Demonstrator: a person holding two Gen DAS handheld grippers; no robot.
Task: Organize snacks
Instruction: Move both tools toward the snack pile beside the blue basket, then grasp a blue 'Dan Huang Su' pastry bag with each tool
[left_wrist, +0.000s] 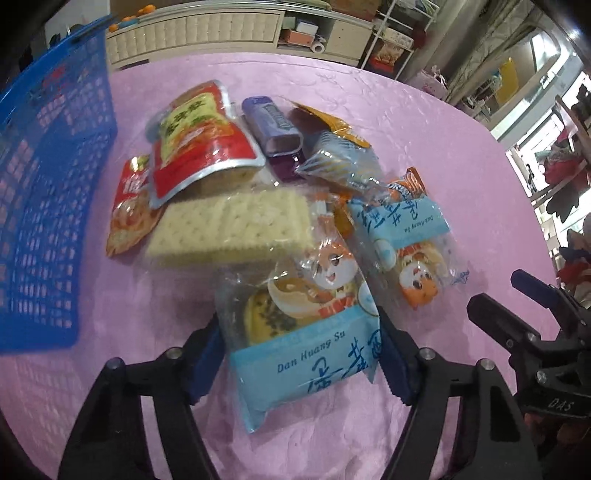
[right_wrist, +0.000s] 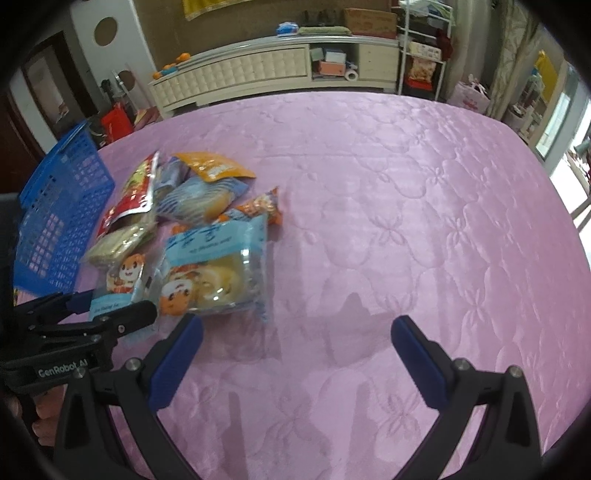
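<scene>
The left hand-held gripper (left_wrist: 301, 356) has its two blue pads on either side of a cake packet (left_wrist: 299, 336), the nearest snack in the pile, and both pads look like they touch its crinkly edges, so it seems to be squeezing the packet. The packet lies on the pink bedspread (right_wrist: 388, 192), with the blue basket (left_wrist: 48, 206) to the far left. It looks light and puffy, with a soft round cake inside that could get squashed. The plastic wrap is shiny and may slip. A gentle pinch across the flat blue end looks best, not on the cake. The cracker pack (left_wrist: 229, 229) just behind it looks easy to break. The right hand-held gripper (right_wrist: 295, 358) is wide open over bare bedspread, holding nothing.
</scene>
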